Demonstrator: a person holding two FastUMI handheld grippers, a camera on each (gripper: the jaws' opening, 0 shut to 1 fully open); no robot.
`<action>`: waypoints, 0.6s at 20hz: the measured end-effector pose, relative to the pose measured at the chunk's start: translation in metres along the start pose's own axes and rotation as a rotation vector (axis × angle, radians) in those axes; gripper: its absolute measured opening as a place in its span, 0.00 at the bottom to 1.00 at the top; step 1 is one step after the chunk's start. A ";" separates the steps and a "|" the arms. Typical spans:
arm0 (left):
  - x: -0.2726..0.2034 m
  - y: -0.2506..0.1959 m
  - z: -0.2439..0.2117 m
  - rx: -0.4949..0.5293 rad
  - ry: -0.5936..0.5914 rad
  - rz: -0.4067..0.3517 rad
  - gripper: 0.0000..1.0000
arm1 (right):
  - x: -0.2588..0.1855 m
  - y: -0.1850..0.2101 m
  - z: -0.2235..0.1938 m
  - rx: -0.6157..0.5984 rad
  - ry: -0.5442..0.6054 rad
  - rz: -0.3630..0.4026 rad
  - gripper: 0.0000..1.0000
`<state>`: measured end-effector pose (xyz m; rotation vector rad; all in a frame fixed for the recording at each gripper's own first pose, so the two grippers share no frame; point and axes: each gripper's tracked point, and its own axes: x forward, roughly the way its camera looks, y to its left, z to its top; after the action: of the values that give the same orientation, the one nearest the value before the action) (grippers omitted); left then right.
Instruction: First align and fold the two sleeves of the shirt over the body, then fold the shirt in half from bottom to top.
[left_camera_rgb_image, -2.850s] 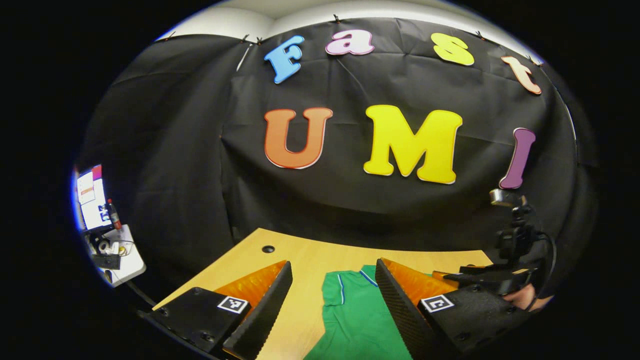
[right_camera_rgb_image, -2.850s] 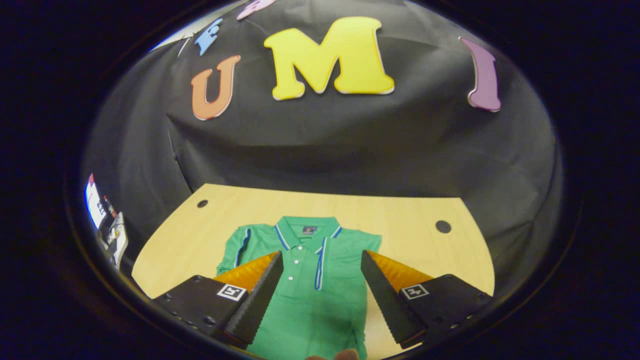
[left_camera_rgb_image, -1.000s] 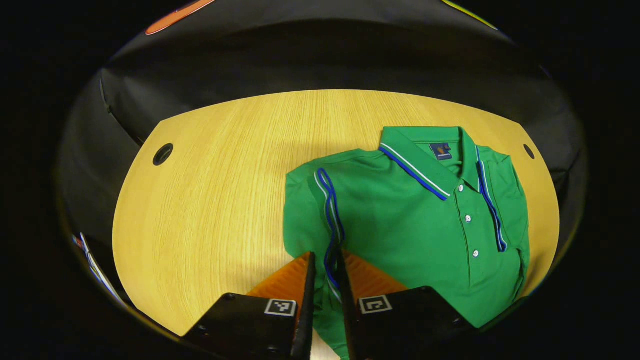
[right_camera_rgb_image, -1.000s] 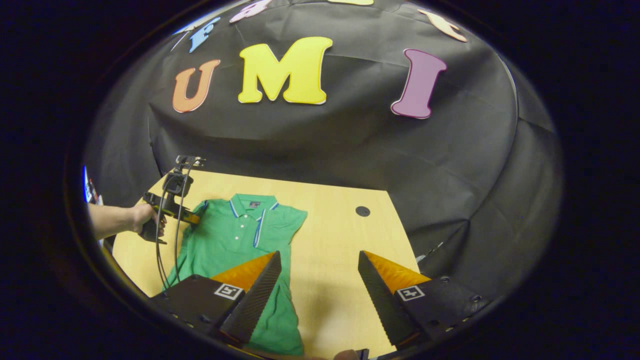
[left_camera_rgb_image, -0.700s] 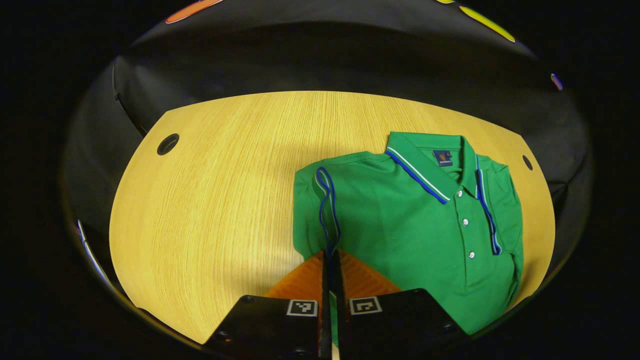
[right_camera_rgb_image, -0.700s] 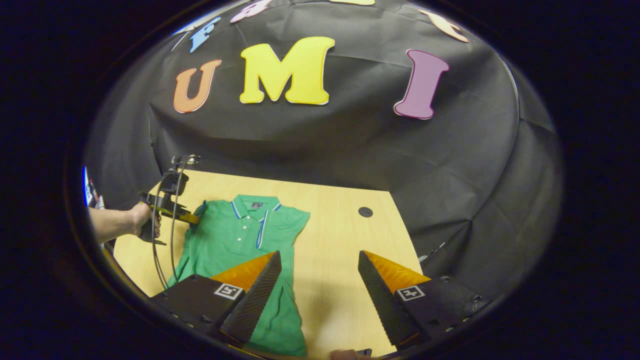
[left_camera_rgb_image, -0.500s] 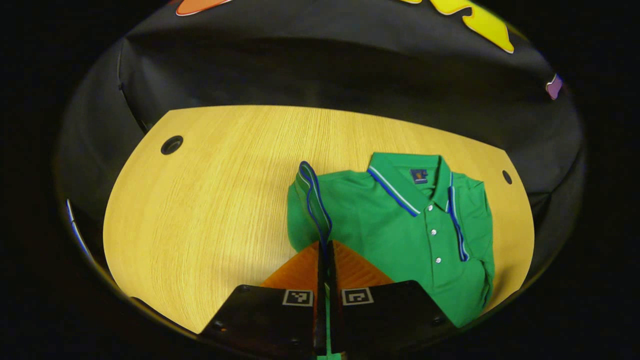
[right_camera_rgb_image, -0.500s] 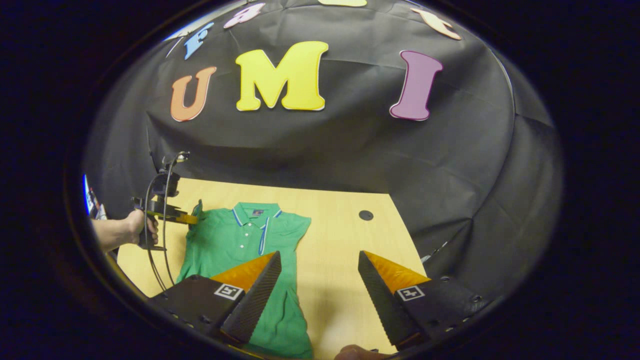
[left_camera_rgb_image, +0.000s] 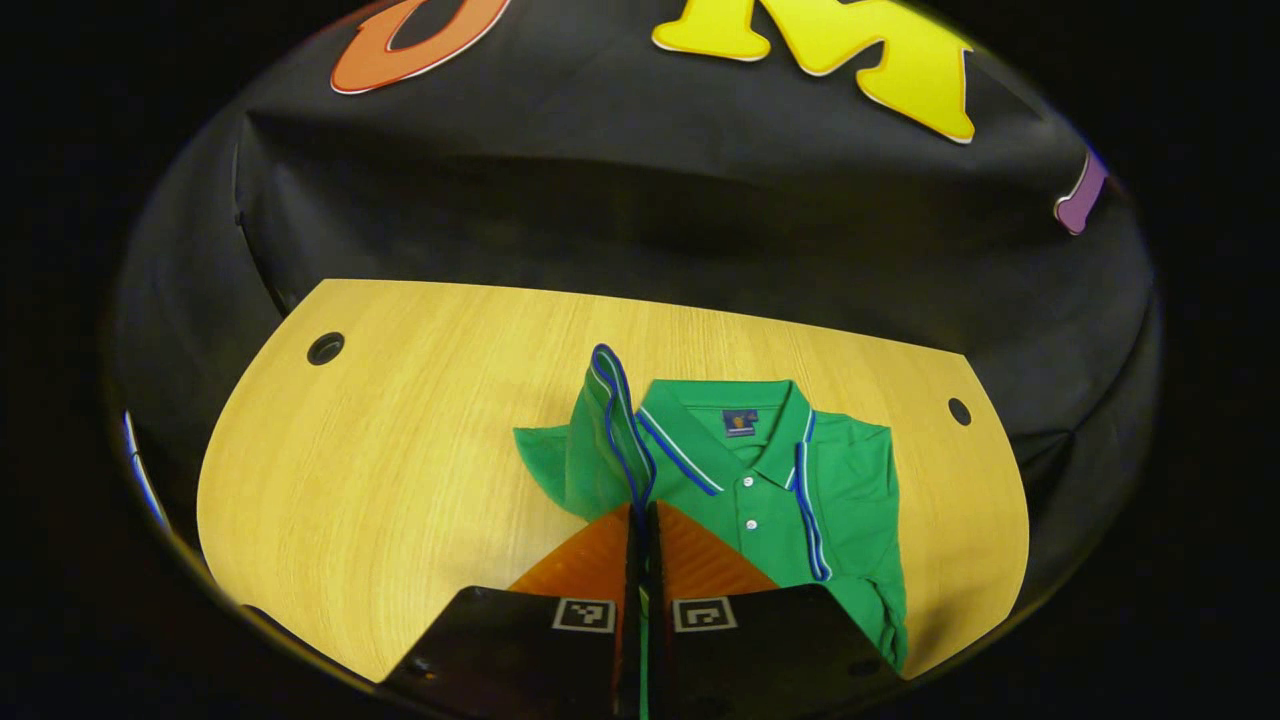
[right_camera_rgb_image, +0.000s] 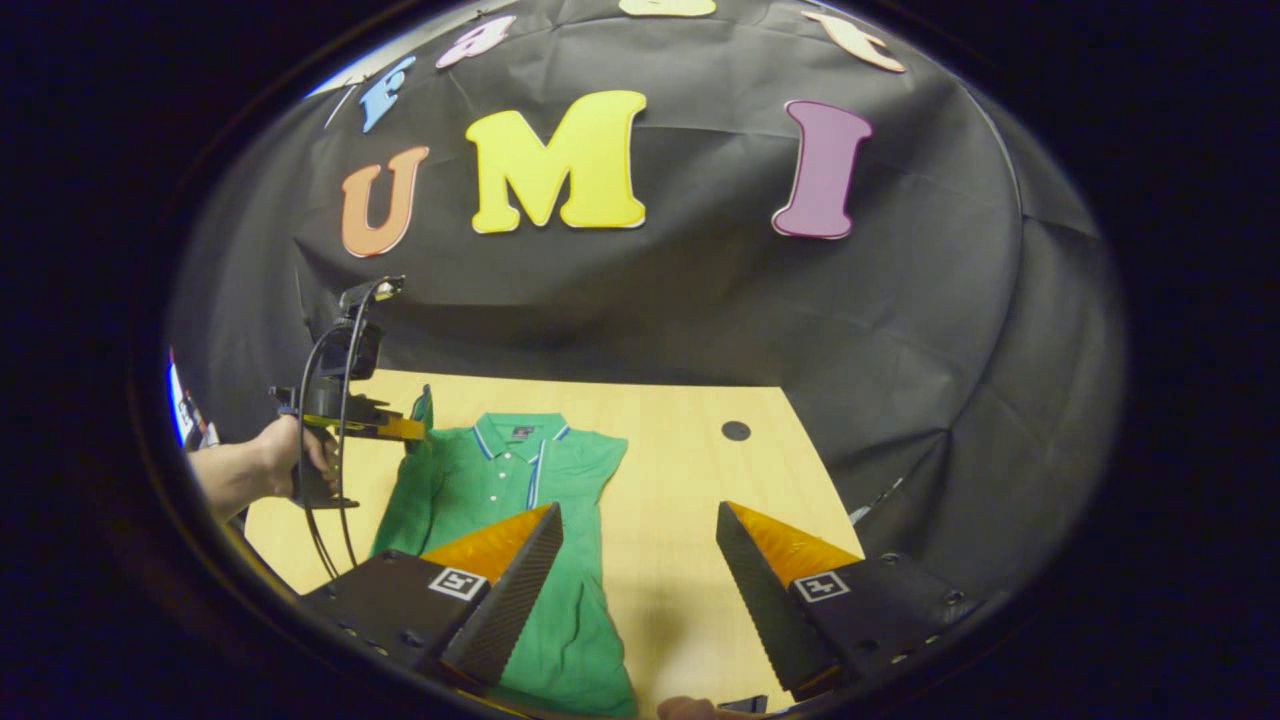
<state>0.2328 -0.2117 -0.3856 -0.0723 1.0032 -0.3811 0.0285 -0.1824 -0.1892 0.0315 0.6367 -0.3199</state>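
A green polo shirt (left_camera_rgb_image: 770, 500) with blue and white trim lies face up on the wooden table (left_camera_rgb_image: 400, 450), collar toward the wall. My left gripper (left_camera_rgb_image: 640, 512) is shut on the trimmed cuff of one sleeve (left_camera_rgb_image: 608, 420), which stands lifted above the shirt's shoulder. On the far side a trimmed edge (left_camera_rgb_image: 808, 510) lies flat over the chest beside the buttons. In the right gripper view the shirt (right_camera_rgb_image: 500, 480) sits to the left, with a hand (right_camera_rgb_image: 285, 460) holding the left gripper (right_camera_rgb_image: 405, 428) at the raised sleeve (right_camera_rgb_image: 423, 405). My right gripper (right_camera_rgb_image: 638, 515) hangs open above the table, right of the shirt.
The table has a round cable hole near each back corner (left_camera_rgb_image: 325, 348) (left_camera_rgb_image: 959, 411). Black cloth wall rises close behind the table. A cable (right_camera_rgb_image: 325, 500) loops down from the left gripper. Bare wood (right_camera_rgb_image: 680, 480) lies right of the shirt.
My left gripper came down over the sleeve cuff, shut on it, and has lifted it up and inward. The right gripper swung off to the right of the shirt and stays open.
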 end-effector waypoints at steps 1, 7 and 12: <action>0.003 -0.009 -0.001 0.005 0.000 0.003 0.08 | -0.002 -0.006 -0.002 0.008 -0.002 -0.010 0.95; 0.014 -0.066 -0.006 0.040 0.014 -0.058 0.11 | -0.011 -0.040 -0.006 0.048 -0.008 -0.059 0.95; -0.013 -0.064 0.006 0.016 -0.065 -0.040 0.42 | -0.010 -0.040 0.005 0.064 -0.044 -0.031 0.95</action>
<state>0.2139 -0.2676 -0.3570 -0.0895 0.9355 -0.4207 0.0119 -0.2179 -0.1762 0.0762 0.5840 -0.3700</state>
